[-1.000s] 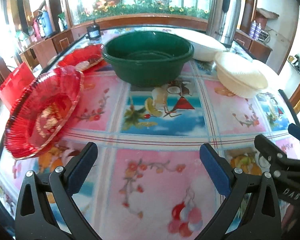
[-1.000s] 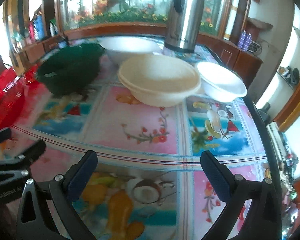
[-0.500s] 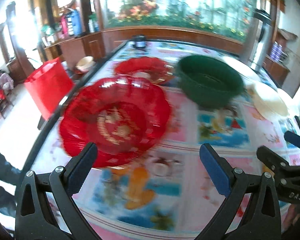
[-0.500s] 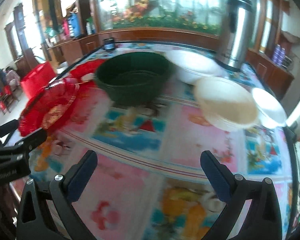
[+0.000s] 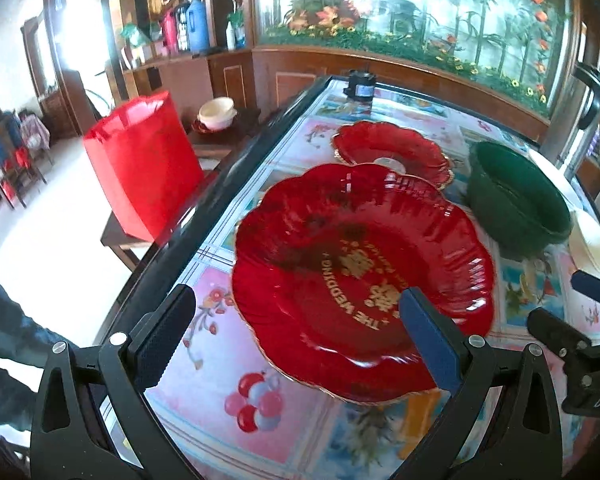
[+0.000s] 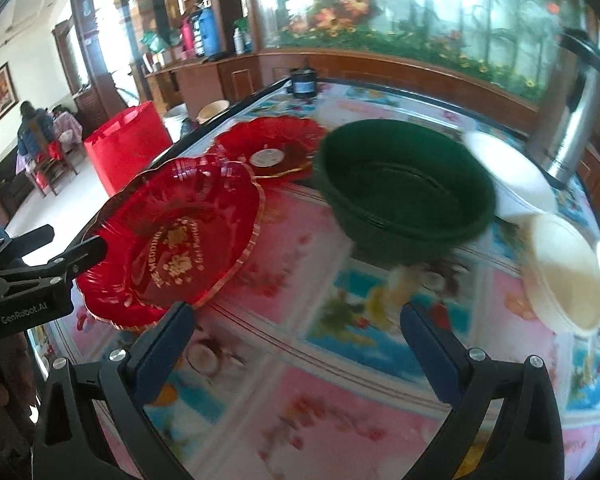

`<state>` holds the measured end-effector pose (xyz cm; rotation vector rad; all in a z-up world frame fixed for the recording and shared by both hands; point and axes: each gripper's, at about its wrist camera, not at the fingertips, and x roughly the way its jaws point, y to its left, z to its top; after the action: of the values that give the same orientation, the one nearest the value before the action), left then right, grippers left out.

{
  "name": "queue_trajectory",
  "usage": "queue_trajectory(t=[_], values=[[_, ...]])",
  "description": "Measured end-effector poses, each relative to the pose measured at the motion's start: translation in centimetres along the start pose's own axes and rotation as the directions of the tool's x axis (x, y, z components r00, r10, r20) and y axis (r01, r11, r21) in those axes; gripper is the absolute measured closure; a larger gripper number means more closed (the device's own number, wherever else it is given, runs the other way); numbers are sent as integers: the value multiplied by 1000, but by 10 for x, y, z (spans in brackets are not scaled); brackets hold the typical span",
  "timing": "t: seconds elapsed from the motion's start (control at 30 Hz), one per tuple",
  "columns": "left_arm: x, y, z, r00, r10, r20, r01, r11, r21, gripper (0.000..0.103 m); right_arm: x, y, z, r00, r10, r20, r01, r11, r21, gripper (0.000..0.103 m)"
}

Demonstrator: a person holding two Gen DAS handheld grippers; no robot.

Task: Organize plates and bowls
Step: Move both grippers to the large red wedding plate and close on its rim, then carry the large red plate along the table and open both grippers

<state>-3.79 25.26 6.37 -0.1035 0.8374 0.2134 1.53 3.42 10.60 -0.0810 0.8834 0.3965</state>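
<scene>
**A:** ok so what's nearest the cams?

**B:** Left gripper (image 5: 296, 332) first: its fingers are spread wide with nothing between them, hovering over the desk (image 5: 300, 432) right at the near rim of the big red plate (image 5: 360, 272). One blue pad overlaps the plate's near right edge in the left wrist view, but I can't tell if it touches. Right gripper (image 6: 296, 344) is the same deal, fingers wide apart and holding nothing, over the flowery desk cover.

**A:** and the plate itself?

**B:** It sits near the desk's left edge, scalloped with a gold rim, gold lettering in the middle ("THE WEDDING" is readable). In the right wrist view it looks tilted, left side up, though that view is blurry, so not sure. The left gripper shows at the left edge of that view, just beside the plate.

**A:** what's behind it?

**B:** A second red plate (image 5: 392, 152), smaller-looking, just behind the first one, with a pale round patch at its centre. Right of both is a dark green bowl (image 6: 408, 192), upright. Right of that, a cream bowl (image 6: 564, 280), and a white bowl (image 6: 508, 176) behind the green one, touching or nearly so.

**A:** further back?

**B:** Steel flask (image 6: 572, 108) at the far right, a small dark jar (image 5: 359, 85) at the far end of the desk. Off the desk on the left, a red bag (image 5: 140, 164).
</scene>
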Motion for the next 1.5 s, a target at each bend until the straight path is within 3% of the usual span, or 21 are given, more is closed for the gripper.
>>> queue_trajectory(t=[0.37,0.53,0.63,0.73,0.8,0.83,0.93,1.07,1.17,1.3,1.5], values=[[34,15,12,997,-54,-55,53,999,-13,0,34,17,22,999,9,-50,-11,999,-39,3],[44,16,16,995,-62,-75,60,998,-22,0,49,18,25,996,9,-83,-13,999,-44,15],[50,18,17,994,-64,-89,62,998,-26,2,53,19,26,995,12,-96,-17,999,-50,31],[56,20,17,990,-79,-120,76,997,-34,11,57,18,26,994,31,-107,-37,998,-54,47],[60,20,17,987,-83,-136,80,996,-32,24,62,18,27,992,47,-118,-54,997,-58,59],[61,19,17,986,-82,-144,78,997,-30,35,64,17,26,990,60,-127,-67,996,-55,61],[72,18,16,982,-71,-177,69,997,-19,44,66,16,26,984,108,-144,-114,993,-34,67],[79,27,18,981,-37,-192,31,999,-36,75,68,18,24,979,130,-157,-138,990,-41,76],[78,31,19,977,-76,-201,65,996,-63,78,68,20,23,978,138,-159,-148,988,-47,83],[77,29,20,978,-67,-196,57,997,-56,78,66,28,21,984,95,-149,-111,989,-100,83],[68,32,18,974,-108,-201,93,992,-83,82,53,33,21,992,52,-111,-67,988,-136,83]])
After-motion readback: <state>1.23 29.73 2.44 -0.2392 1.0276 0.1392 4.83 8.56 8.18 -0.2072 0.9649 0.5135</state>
